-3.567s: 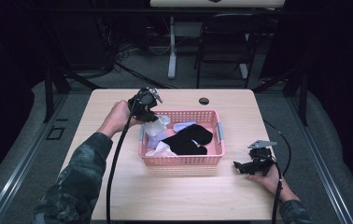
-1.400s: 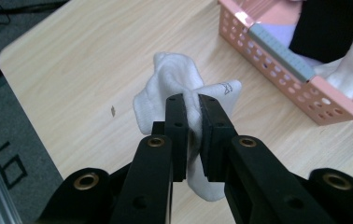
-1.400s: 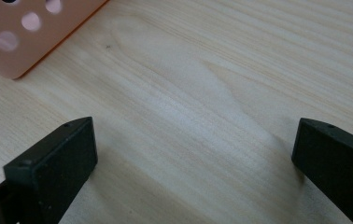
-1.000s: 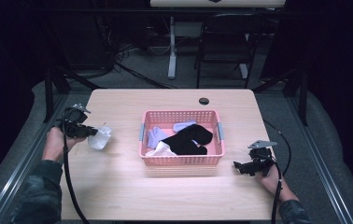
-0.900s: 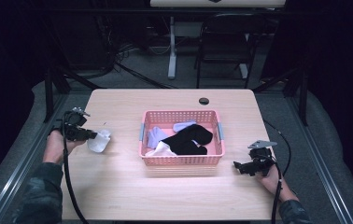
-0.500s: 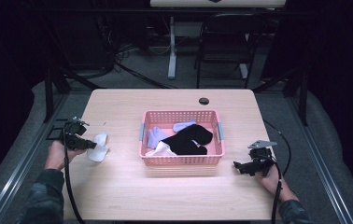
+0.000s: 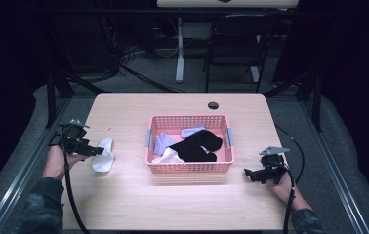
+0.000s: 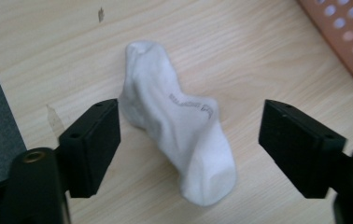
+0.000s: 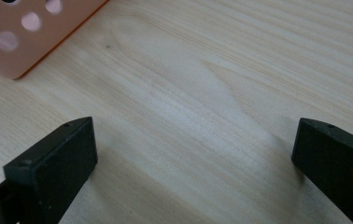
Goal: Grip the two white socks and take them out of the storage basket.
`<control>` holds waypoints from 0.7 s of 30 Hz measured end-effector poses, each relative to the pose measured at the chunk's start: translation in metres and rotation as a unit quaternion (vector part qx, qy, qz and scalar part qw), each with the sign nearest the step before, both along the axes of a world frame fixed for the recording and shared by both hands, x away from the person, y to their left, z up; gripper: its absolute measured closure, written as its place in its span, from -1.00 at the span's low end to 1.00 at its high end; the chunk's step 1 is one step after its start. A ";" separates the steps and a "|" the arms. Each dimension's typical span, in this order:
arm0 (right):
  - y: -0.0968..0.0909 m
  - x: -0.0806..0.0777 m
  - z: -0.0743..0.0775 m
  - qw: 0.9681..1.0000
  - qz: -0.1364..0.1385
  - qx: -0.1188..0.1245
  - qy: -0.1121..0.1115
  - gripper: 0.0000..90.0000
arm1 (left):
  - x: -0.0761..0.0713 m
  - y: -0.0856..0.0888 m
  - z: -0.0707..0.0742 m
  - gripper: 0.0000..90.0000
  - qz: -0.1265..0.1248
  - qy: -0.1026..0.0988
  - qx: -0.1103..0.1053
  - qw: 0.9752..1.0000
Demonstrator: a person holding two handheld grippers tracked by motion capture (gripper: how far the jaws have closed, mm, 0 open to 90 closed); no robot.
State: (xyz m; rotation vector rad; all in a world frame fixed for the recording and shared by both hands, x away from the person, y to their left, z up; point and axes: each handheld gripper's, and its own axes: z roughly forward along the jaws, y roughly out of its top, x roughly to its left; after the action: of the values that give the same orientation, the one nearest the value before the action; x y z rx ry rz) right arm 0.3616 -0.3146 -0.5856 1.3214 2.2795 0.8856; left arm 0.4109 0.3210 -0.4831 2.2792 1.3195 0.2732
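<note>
White cotton, a small sock (image 8: 179,135) with a line of grey print across its middle, lies flat on the pale wooden table (image 7: 138,200), well off to the left of the pink basket (image 7: 190,167) and near the table's left edge. My left gripper (image 8: 188,140) hangs just over it with the jaws spread to either side; they have just been opening, the sock lies between them, and neither pad presses on it, so it is let go. In the high view that left gripper (image 7: 94,152) sits at the near end of the sock (image 7: 103,155), my hand (image 7: 58,161) behind it at the table's edge. Inside the basket lie a black sock (image 7: 197,146), a pale lilac one (image 7: 163,143) and another white piece (image 7: 169,157) against the front wall. To the right of the basket, near its front corner, my right gripper (image 7: 249,174) rests low on the table, its jaws wide apart with bare wood between them and a corner of the basket (image 9: 25,32) just ahead. Beyond the basket, near the far edge, sits a small dark round thing (image 7: 213,105)
</note>
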 end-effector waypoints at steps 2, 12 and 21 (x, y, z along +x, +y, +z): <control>0.000 0.000 0.000 1.000 0.000 0.001 0.000 -1.00 | -0.001 -0.005 0.007 -0.66 -0.004 -0.010 -0.002 1.000; 0.000 0.000 0.000 1.000 0.000 0.001 0.001 -1.00 | -0.003 -0.040 0.034 -0.91 -0.036 -0.047 -0.012 0.998; 0.000 0.000 0.000 1.000 0.000 0.000 0.000 -1.00 | 0.002 -0.071 0.046 -1.00 -0.061 -0.059 -0.033 0.996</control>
State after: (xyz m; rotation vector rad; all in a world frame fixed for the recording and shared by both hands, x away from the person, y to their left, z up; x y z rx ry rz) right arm 0.3616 -0.3145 -0.5856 1.3217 2.2792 0.8865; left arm 0.4125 0.2497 -0.4366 2.2418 1.1090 0.3110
